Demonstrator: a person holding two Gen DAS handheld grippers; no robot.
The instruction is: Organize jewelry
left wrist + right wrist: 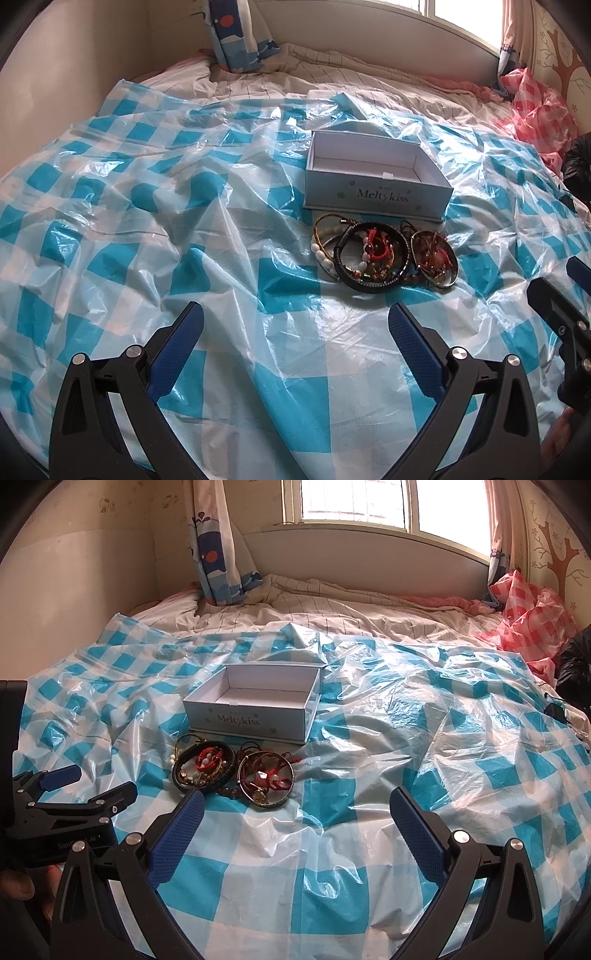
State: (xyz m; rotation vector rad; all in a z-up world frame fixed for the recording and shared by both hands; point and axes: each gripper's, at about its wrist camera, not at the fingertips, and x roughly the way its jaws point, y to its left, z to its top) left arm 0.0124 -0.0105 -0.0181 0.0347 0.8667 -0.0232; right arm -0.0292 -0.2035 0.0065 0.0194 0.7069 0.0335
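A pile of bracelets (384, 254) lies on the blue checked plastic sheet, just in front of an open, empty white "Meltykiss" box (373, 181). The pile holds black braided, white beaded, red cord and brown bracelets. My left gripper (295, 325) is open and empty, below and left of the pile. In the right wrist view the pile (232, 771) sits before the box (251, 705). My right gripper (295, 808) is open and empty, to the right of the pile. The left gripper (74, 786) shows at that view's left edge.
The sheet (147, 221) covers a rumpled bed. A red checked plastic bag (532, 616) and a black object (572, 672) lie at the far right. A curtain (218, 554) hangs at the back by the window. Walls close in on the left and back.
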